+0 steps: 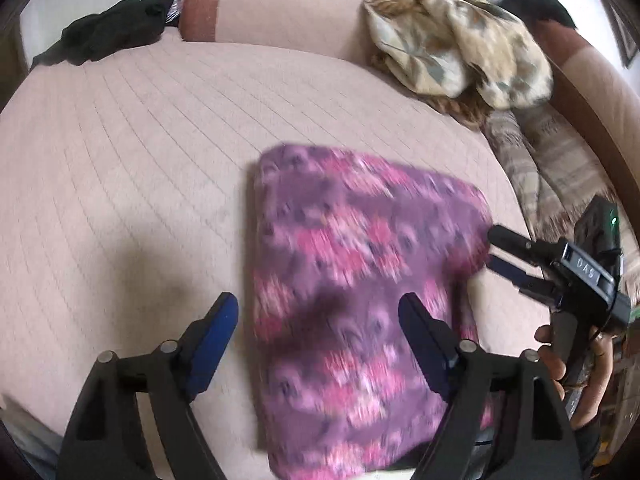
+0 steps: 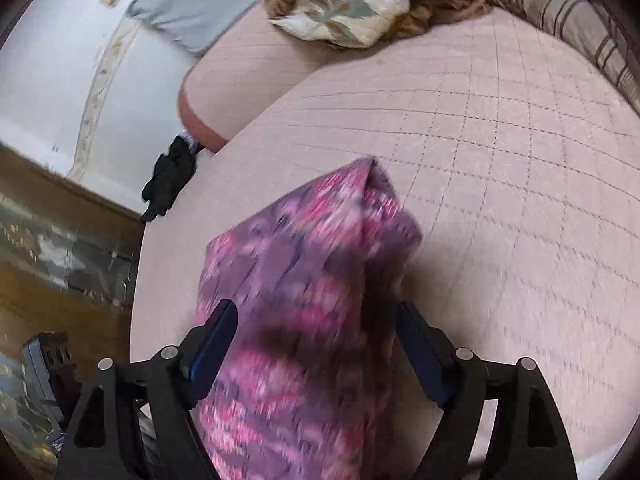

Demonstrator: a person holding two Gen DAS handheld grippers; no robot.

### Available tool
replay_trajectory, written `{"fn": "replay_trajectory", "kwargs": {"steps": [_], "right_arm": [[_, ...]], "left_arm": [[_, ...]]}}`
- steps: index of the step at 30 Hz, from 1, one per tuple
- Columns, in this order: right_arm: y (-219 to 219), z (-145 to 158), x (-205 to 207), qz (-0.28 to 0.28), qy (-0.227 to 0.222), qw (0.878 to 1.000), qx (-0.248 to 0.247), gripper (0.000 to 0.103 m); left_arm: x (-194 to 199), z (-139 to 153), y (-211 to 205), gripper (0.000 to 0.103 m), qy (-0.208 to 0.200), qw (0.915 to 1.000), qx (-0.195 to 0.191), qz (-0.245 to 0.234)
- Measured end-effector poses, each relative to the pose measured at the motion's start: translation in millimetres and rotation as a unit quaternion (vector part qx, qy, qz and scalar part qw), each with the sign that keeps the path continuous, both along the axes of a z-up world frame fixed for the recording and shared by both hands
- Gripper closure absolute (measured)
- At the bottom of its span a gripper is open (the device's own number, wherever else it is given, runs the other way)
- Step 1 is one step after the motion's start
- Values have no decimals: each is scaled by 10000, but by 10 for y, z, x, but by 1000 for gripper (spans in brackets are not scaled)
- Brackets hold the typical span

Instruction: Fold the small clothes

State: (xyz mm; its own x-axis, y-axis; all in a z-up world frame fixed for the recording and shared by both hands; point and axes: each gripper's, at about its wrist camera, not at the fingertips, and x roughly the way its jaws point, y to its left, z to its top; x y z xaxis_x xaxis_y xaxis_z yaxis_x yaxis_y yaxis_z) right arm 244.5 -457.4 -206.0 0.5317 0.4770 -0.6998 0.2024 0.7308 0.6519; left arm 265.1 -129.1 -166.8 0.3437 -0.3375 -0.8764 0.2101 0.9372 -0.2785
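Note:
A folded purple and pink patterned cloth (image 1: 360,296) lies flat on the pale pink quilted cushion (image 1: 132,152). My left gripper (image 1: 318,314) is open just above the cloth's near left edge, holding nothing. My right gripper (image 1: 491,249) shows at the right of the left wrist view, its tips at the cloth's right edge with a small gap. In the right wrist view the cloth (image 2: 304,304) lies between and below the open fingers of my right gripper (image 2: 314,322). Both views are blurred.
A crumpled beige floral cloth (image 1: 452,36) sits at the back right on a striped blanket (image 1: 536,156). A black garment (image 1: 108,36) lies at the cushion's far left corner. A pink bolster (image 1: 280,4) runs along the back. The floor lies beyond the cushion edge (image 2: 136,280).

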Motion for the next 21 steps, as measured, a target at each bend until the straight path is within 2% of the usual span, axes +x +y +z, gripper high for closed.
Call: {"fn": "replay_trajectory", "kwargs": {"steps": [2,4,6,7,8,9,10,11,13,15,19,21], "right_arm": [[-96,-161,183,-42,173,9996,204,18],[-145,-359,373,-10,330,9969,719,18],[-194,-540,471,-62,388,9926,1148,24],[-177,-581,509,-29,404,9920,1199,48],[-157,-609,526,19,440,9916,1214,68],[-142,-612,530,50,420,9915,1231,75],[-121,-599,531,97,369,9916,1238,91],[-99,-556,514,148,315,9920,1210,93],[-33,-405,498,280,146,9938,1069,94],[41,-186,495,463,-134,9924,1132,94],[245,100,611,836,-549,9875,1215,94],[374,84,754,1006,-545,9863,1188,94]], "left_arm": [[154,-82,-29,21,132,9999,11,63],[275,-202,-100,21,251,9997,26,28],[348,-343,-164,21,409,9992,1,-25],[373,-420,-202,24,449,9990,0,-68],[377,-472,-218,43,424,9991,40,-77],[382,-515,-230,53,405,9991,135,-69],[380,-534,-212,65,373,9992,164,-39],[375,-522,-174,77,344,9994,25,-30],[351,-450,3,87,328,9985,-448,-10],[340,-420,222,90,405,9944,-967,114],[346,-438,680,91,559,9786,-1915,513],[381,-554,797,91,684,9765,-1930,672]]}}
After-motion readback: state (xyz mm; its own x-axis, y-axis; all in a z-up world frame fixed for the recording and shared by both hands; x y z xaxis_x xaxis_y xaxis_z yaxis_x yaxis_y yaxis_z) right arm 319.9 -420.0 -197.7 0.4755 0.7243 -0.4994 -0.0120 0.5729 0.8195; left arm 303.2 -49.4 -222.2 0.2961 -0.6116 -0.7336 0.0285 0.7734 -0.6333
